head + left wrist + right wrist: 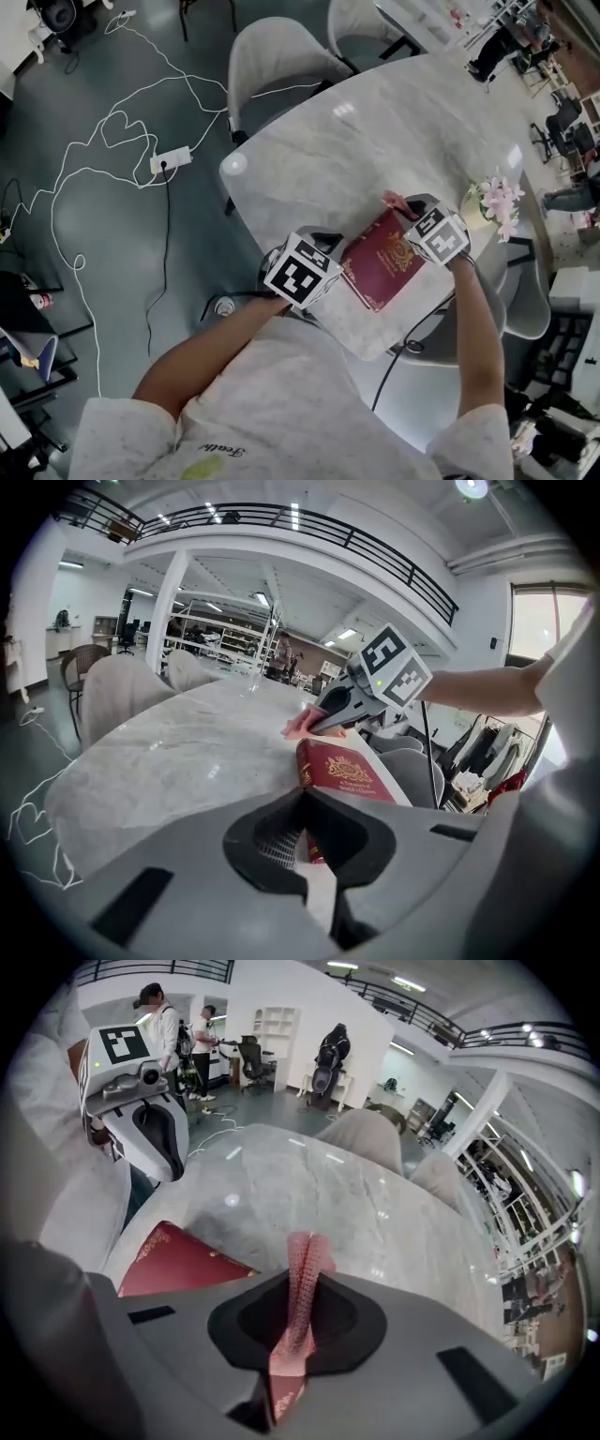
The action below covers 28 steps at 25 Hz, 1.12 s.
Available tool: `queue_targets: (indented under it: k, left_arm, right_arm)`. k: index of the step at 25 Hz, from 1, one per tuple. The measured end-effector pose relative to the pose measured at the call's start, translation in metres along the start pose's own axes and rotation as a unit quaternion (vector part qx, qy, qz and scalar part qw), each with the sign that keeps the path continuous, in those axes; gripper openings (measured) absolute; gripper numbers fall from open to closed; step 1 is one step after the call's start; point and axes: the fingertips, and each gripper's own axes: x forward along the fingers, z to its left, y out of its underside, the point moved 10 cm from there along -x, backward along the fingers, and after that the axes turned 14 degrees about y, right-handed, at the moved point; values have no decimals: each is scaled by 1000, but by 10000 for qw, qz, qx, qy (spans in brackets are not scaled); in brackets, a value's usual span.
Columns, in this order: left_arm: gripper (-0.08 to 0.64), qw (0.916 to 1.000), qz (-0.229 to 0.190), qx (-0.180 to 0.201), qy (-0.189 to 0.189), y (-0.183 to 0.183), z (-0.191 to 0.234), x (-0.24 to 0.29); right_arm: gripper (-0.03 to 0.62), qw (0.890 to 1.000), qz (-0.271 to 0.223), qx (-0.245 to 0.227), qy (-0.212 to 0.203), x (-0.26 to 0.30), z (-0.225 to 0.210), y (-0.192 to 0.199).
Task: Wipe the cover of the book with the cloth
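Observation:
A dark red book [382, 258] with gold print lies at the near edge of the marble table [375, 131]. My left gripper [336, 267] is at the book's left end and shut on its near edge. In the left gripper view the book [345, 771] runs from the jaws out over the table. My right gripper [405, 214] is at the book's far right corner, shut on a pink mesh cloth [394, 201]. The cloth [302, 1288] stands up between the jaws, with the book [183, 1262] lower left. The other gripper [349, 703] holds the cloth [302, 726] just beyond the book's far end.
A small vase of pink flowers [497, 199] stands to the right of the right gripper. Grey chairs [277, 56] ring the far side of the table. White cables and a power strip [171, 159] lie on the floor at left. People stand far off [202, 1040].

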Motion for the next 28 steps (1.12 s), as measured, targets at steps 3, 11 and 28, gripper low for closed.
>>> queue_targets:
  k: [3, 11, 28]
  left_arm:
    - [8, 9999, -102, -8, -31, 2, 5, 2]
    - [8, 9988, -173, -319, -317, 13, 17, -3]
    - [8, 9980, -215, -352, -480, 22, 16, -29]
  right_arm:
    - [21, 9990, 190, -341, -224, 13, -7, -3]
    - [21, 9912, 646, -931, -682, 46, -6, -13]
    - [21, 9850, 1075, -930, -977, 61, 6, -24]
